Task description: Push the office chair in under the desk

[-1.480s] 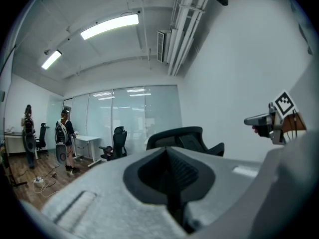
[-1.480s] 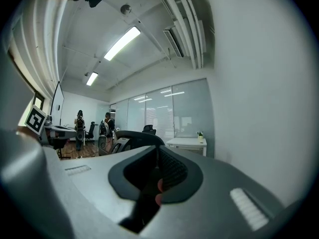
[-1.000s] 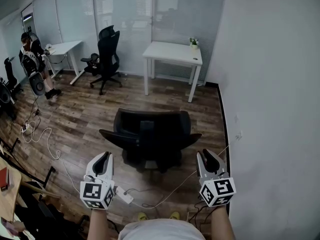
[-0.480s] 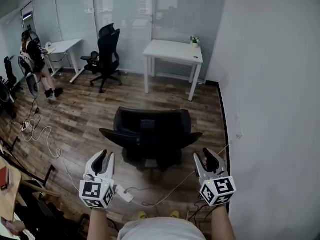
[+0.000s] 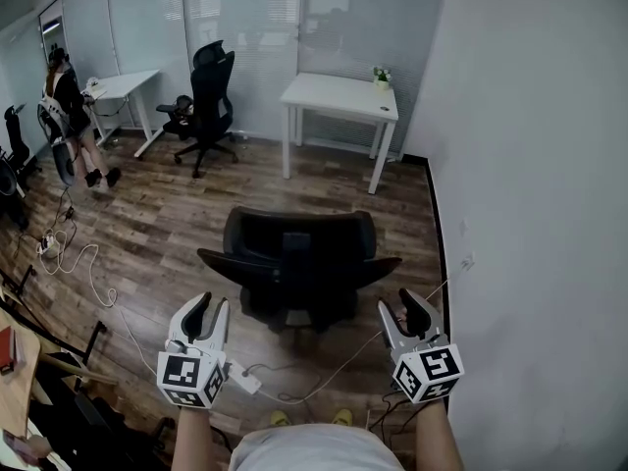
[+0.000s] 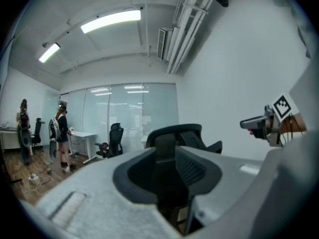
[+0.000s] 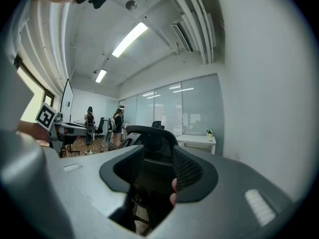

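Note:
The black office chair stands on the wood floor with its back towards me, well short of the white desk by the glass wall. My left gripper and right gripper hover just behind the chair, one on each side, apart from it. Both have just been opening and stand open with nothing between the fingers. In the left gripper view the chair shows beyond the jaws, with the right gripper off to the side. The right gripper view shows the chair and the desk behind it.
A small plant sits on the desk's right corner. A second black chair and another white desk stand at the back left, near a person. A power strip and cables lie by my feet. A wall runs close on the right.
Both grippers' jaws have spread wider while the hands stayed in place. The person at the far left has shifted a little further back. The chair has not moved.

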